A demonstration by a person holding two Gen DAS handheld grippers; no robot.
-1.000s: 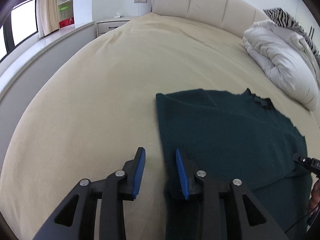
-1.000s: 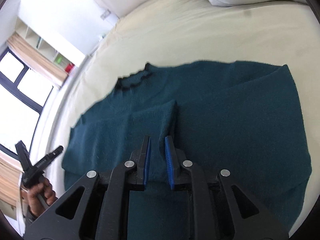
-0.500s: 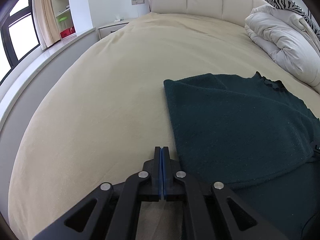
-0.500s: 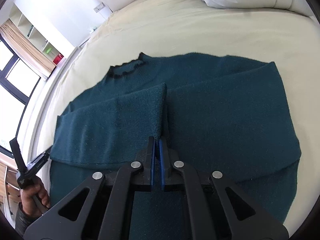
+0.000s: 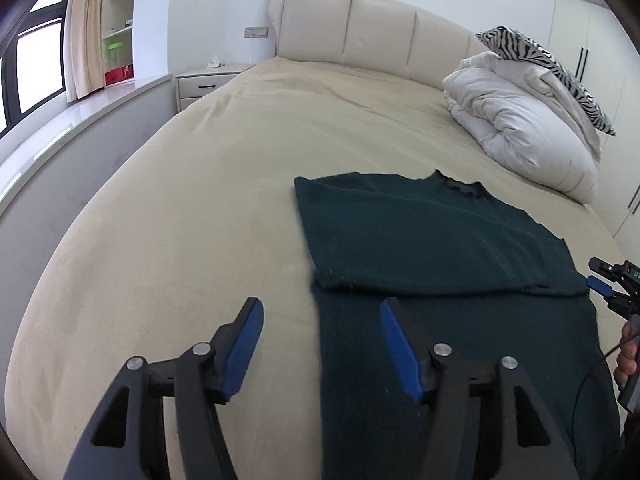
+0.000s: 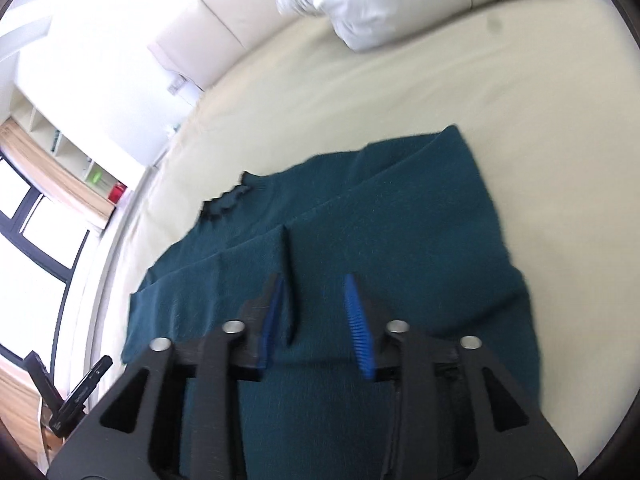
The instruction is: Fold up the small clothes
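Note:
A dark green sweater (image 5: 420, 232) lies flat on the beige bed (image 5: 200, 200), its sleeves folded across the chest and its neckline (image 5: 460, 186) towards the headboard. My left gripper (image 5: 320, 306) hovers over the sweater's left edge, jaws opening, with nothing gripped between its blue pads. The right wrist view shows the sweater (image 6: 400, 240) with a sleeve cuff (image 6: 286, 240) lying just ahead of my right gripper (image 6: 314, 280), whose jaws are also opening and hold nothing. The right gripper (image 5: 608, 288) shows at the sweater's right edge in the left wrist view.
A bunched white duvet (image 5: 520, 128) and a zebra pillow (image 5: 532, 52) sit at the bed's far right. The padded headboard (image 5: 360, 20) stands behind. A nightstand (image 5: 208, 80) and a long window ledge (image 5: 60, 132) run along the left. A person's hand (image 5: 628, 356) holds the right gripper.
Both grippers were shut half a second ago and now stand open. Both have drawn back and risen from the sweater, which rests flat with the sleeve across it.

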